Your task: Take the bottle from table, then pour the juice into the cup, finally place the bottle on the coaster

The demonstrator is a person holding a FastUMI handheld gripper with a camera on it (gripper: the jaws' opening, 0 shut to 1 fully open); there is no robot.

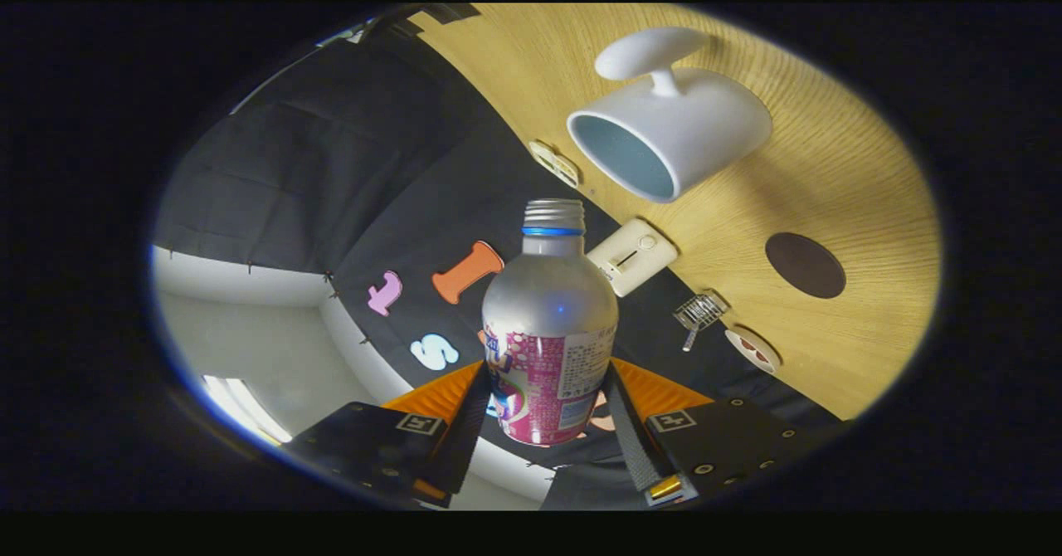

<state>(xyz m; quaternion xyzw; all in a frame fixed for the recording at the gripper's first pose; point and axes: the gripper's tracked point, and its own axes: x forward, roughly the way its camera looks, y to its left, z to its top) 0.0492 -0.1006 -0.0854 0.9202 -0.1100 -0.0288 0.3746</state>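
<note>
A silver bottle (548, 324) with a pink label and a blue neck ring sits between my two fingers, and my gripper (548, 415) is shut on its lower body. The view is rolled hard, so the wooden table (830, 166) runs up the right side. The bottle's threaded mouth points toward a white mug (676, 133) with a pale blue inside, which stands on the table beyond the bottle. The mug's handle faces away from the bottle. A dark round coaster (805, 265) lies on the table to the mug's side, apart from it.
Along the table's far edge sit a cream box with a slot (632, 256), a small flat cream piece (554, 163), a little wire holder (699, 313) and a small round dish (752, 350). Black cloth wall and a white floor lie behind.
</note>
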